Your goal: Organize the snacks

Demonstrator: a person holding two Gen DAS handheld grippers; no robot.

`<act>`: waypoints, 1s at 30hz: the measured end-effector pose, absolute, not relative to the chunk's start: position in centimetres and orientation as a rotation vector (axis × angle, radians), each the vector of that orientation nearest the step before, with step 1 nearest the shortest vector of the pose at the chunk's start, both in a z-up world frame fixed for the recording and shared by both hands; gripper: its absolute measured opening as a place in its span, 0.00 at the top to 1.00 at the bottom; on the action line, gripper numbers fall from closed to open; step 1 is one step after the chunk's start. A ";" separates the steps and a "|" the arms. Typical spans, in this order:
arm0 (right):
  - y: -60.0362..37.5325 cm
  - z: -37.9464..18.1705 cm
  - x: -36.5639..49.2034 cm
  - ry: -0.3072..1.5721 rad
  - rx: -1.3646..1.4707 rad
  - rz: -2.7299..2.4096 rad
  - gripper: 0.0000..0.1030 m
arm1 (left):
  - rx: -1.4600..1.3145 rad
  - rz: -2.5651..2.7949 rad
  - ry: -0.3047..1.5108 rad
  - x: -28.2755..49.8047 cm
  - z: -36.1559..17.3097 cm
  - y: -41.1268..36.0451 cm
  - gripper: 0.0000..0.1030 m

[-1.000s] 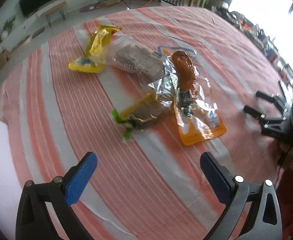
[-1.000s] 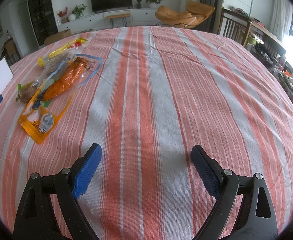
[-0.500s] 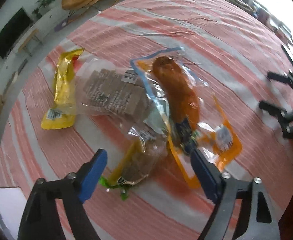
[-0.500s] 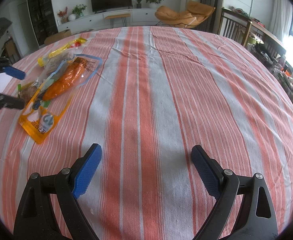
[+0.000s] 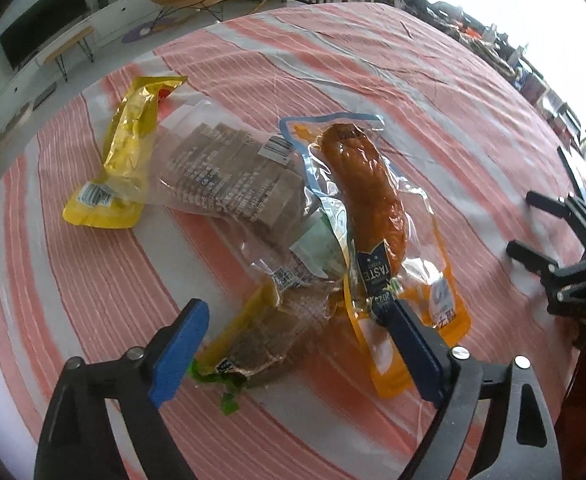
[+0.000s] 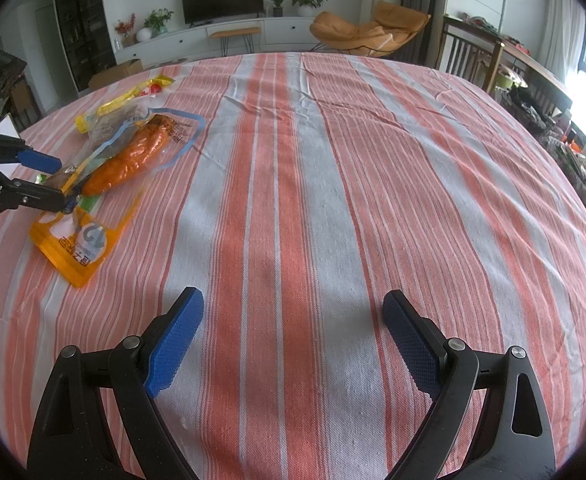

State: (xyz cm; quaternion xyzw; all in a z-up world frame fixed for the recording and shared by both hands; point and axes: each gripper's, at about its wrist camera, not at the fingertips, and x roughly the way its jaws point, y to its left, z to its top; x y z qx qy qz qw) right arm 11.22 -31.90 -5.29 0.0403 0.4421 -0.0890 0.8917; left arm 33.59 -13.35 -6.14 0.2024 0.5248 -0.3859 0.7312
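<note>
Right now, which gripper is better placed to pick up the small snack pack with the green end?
Left. The left gripper hangs open right over the small snack pack, one finger on each side. The right gripper is open over bare striped tablecloth, away from the pile.

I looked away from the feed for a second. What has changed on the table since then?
The left gripper has come down and forward over the snack pile and now straddles the small brown snack pack, one finger by the sausage pouch. Its jaws narrowed, then have just been opening again; nothing is gripped yet. The yellow pack, the clear cracker bag and the right gripper, open over the striped tablecloth, stayed put.
</note>
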 end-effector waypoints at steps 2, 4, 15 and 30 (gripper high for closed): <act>-31.9 -5.3 11.2 0.917 0.084 -0.185 0.09 | 0.420 -0.849 1.163 33.8 -6.4 -13.3 0.11; -31.9 -5.3 11.2 0.918 0.084 -0.185 0.09 | 0.397 -0.852 1.199 33.9 -6.9 -13.2 0.17; -31.9 -5.3 11.2 0.918 0.084 -0.185 0.09 | 0.149 -0.875 1.161 32.4 -5.6 -8.1 0.71; -31.9 -5.3 11.2 0.918 0.084 -0.185 0.09 | -0.097 -0.621 1.117 22.9 -7.0 1.9 0.56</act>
